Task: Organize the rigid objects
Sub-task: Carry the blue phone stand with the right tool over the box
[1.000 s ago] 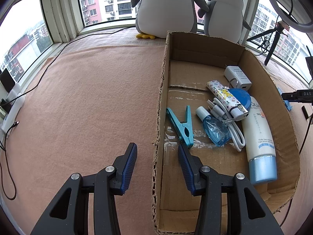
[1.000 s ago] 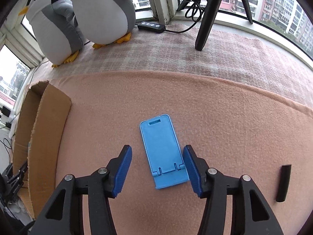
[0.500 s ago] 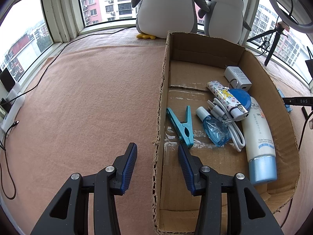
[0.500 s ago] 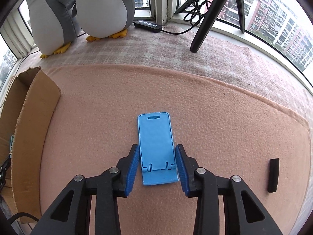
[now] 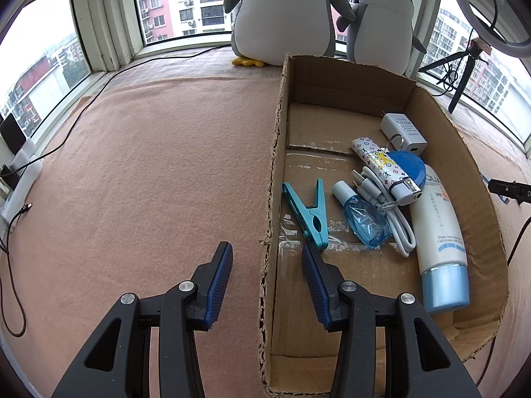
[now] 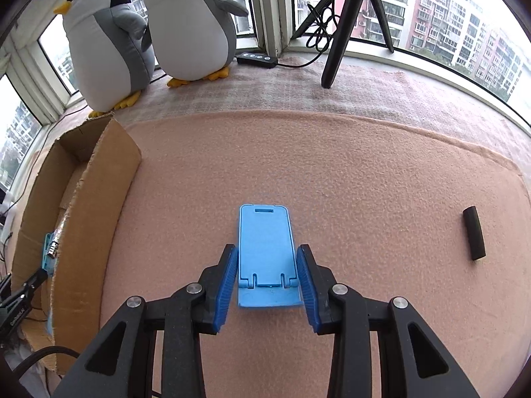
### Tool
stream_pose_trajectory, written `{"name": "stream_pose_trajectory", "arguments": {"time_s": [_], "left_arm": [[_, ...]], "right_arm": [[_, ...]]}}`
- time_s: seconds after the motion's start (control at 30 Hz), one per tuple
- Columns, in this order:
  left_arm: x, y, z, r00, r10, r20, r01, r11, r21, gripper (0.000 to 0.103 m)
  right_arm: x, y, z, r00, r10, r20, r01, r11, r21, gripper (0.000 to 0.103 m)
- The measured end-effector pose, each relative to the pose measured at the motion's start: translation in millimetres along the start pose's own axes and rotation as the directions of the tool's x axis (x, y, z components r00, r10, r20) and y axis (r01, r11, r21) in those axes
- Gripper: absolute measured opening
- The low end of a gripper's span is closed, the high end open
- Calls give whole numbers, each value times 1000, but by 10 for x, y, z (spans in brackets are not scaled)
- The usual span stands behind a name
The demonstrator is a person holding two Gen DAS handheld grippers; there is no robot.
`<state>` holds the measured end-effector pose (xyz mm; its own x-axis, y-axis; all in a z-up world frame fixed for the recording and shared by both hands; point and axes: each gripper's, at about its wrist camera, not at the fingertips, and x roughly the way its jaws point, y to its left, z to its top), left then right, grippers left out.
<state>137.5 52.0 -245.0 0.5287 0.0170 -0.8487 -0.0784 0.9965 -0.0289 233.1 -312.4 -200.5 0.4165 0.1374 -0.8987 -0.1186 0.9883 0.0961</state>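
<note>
Between the right tool's pads, now closed onto its sides, the blue phone stand lifts off the blanket; the left tool waits apart, straddling the cardboard box wall.

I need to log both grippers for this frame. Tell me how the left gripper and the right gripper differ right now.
The right gripper has its blue pads against the sides of the blue phone stand; the left gripper holds nothing. The right's jaws are narrowed to the stand's width; the left's are spread wide. The left straddles the cardboard box wall; the right is over the pink blanket. Both have black arms and ribbed blue pads.
</note>
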Motion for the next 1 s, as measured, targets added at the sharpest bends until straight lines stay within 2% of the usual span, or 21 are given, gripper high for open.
{"name": "stream_pose_trajectory", "arguments": {"time_s": [0.23,0.53,0.7,1.0], "left_arm": [[0,-5,1,1000,-1,1,1,1000,0,48],[-1,-4,2,1000,-1,2,1,1000,0,48],[-1,-3,1,1000,-1,2,1,1000,0,48],[-3,1,3,1000,-2,2,2,1000,-1,48]], "right_arm": [[-318,280,-31,996,69,58,-68,997,-21,33],[-608,989,26,979,182,92,-165,972,-167,33],[-606,1361,64,970,232,73,-209,948,-238,33],[-394,1745,129,968,250,29,-232,930,-285,33]]}}
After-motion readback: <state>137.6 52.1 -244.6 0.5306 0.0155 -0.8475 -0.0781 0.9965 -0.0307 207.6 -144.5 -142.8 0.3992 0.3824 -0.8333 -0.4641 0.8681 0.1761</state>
